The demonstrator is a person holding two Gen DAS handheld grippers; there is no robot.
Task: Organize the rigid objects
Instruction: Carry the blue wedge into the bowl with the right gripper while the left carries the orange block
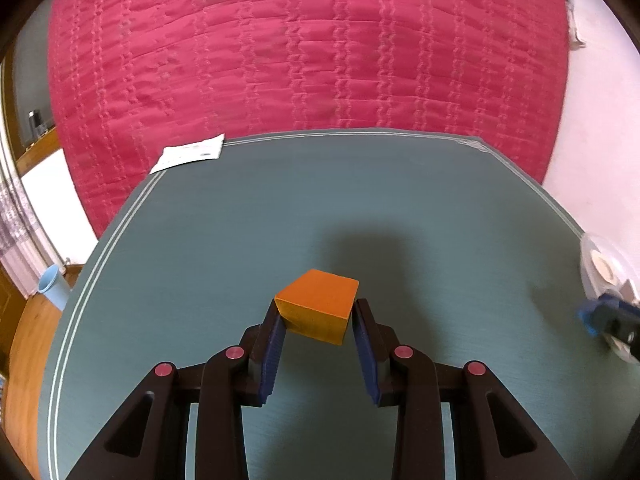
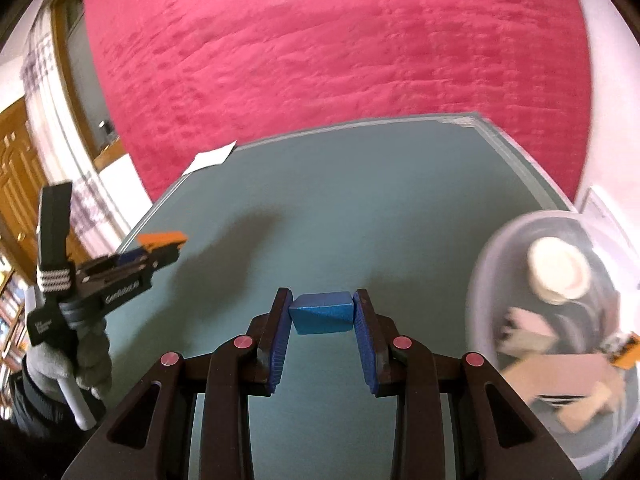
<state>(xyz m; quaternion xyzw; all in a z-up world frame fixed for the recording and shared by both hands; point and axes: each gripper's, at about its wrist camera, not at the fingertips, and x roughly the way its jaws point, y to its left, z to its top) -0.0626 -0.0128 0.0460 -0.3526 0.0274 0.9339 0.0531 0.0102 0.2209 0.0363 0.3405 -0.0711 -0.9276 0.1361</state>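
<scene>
My left gripper (image 1: 318, 314) is shut on an orange wooden block (image 1: 320, 306) and holds it above the teal table (image 1: 240, 220). My right gripper (image 2: 322, 314) is shut on a blue block (image 2: 322, 313) above the same table. In the right wrist view the left gripper (image 2: 160, 246) shows at the left with the orange block (image 2: 162, 238) between its fingers. In the left wrist view the right gripper (image 1: 600, 316) shows at the far right edge, blurred.
A clear plastic bowl (image 2: 492, 264) at the right table edge holds several objects, among them a white round piece (image 2: 558, 274) and tan wooden blocks (image 2: 560, 372). A white paper (image 1: 188, 156) lies at the table's far left corner. A red quilt (image 1: 300, 48) lies beyond. A light blue cup (image 1: 54, 286) stands left, off the table.
</scene>
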